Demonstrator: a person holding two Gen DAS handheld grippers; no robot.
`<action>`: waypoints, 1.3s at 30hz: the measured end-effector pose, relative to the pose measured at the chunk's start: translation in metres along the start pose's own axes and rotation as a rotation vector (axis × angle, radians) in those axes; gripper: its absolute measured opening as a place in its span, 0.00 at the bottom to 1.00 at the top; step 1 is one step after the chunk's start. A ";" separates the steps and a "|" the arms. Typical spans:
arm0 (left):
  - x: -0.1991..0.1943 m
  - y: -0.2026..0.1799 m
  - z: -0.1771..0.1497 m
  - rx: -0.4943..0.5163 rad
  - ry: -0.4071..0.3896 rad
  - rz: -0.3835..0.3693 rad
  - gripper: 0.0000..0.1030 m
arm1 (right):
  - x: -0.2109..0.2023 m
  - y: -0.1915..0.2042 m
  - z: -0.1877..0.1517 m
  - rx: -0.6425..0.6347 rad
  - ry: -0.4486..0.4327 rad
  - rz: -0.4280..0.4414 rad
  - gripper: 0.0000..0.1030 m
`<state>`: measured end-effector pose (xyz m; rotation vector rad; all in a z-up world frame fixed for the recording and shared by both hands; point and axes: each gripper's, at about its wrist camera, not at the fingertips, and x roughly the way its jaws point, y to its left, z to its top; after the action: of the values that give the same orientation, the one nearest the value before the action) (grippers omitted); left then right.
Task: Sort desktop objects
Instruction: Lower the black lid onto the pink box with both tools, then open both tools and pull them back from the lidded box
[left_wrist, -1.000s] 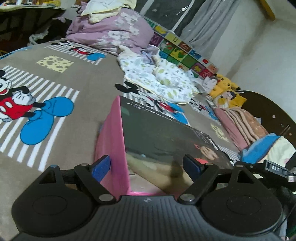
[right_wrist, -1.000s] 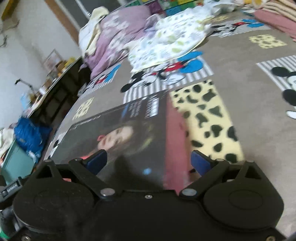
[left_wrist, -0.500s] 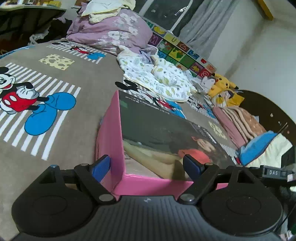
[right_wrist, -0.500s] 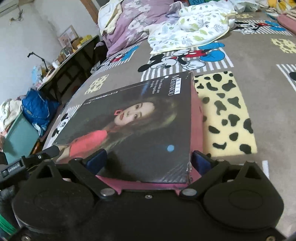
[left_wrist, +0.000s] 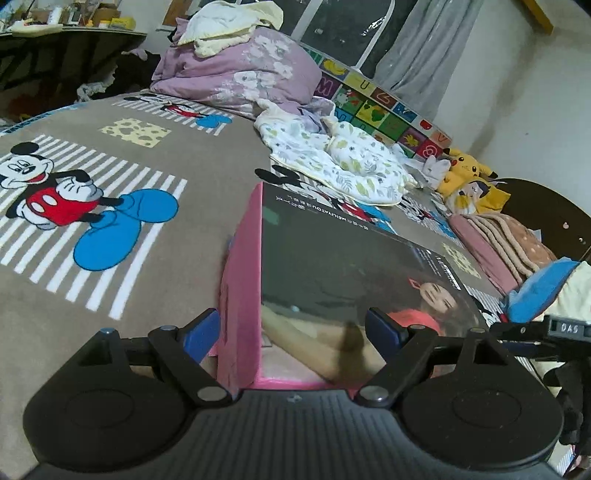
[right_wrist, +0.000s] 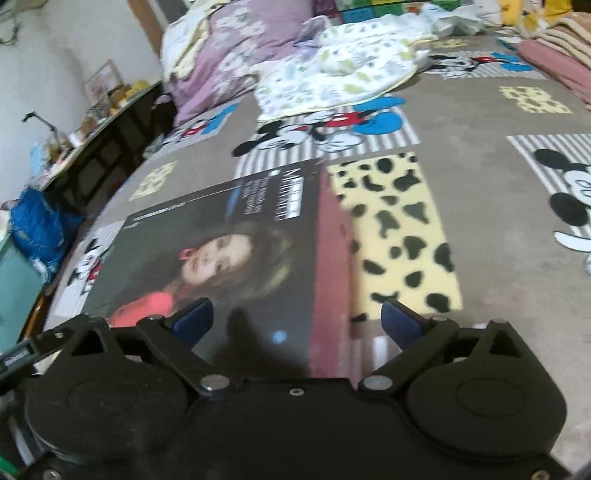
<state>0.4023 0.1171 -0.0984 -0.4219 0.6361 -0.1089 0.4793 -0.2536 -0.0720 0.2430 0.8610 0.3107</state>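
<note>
A flat pink box (left_wrist: 240, 280) with a dark lid printed with a woman's photo lies on the Mickey Mouse blanket (left_wrist: 110, 295). My left gripper (left_wrist: 293, 328) is open and straddles the box's near left corner, one finger beside the pink side and the other over the lid. From the opposite side the same box (right_wrist: 240, 240) fills the right wrist view. My right gripper (right_wrist: 297, 321) is open there, one finger over the lid and one past the pink edge above the blanket (right_wrist: 480, 221). Neither gripper is clamped on the box.
A purple quilt pile (left_wrist: 240, 70) and a leaf-print cloth (left_wrist: 332, 162) lie beyond the box. Yellow plush toys (left_wrist: 465, 170) and folded blankets (left_wrist: 498, 243) sit at the far right. A dark desk (left_wrist: 55, 48) borders the bed, with a blue bag (right_wrist: 37, 225) beside it.
Both views swung around the box. Half a second ago its near pink side showed more in the left wrist view. The right wrist view is now lower and blurred. Both grippers stayed open.
</note>
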 end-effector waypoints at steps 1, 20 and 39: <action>0.003 -0.002 0.000 0.009 0.015 0.004 0.83 | 0.002 -0.001 -0.001 -0.001 0.007 -0.008 0.96; -0.070 -0.068 -0.036 0.310 0.023 0.152 0.83 | -0.060 0.052 -0.025 -0.268 -0.048 -0.176 0.98; -0.211 -0.132 -0.106 0.323 -0.101 0.240 0.88 | -0.216 0.085 -0.098 -0.078 -0.146 -0.054 0.99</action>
<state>0.1736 0.0074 -0.0040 -0.0373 0.5536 0.0382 0.2568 -0.2448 0.0469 0.1674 0.7081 0.2717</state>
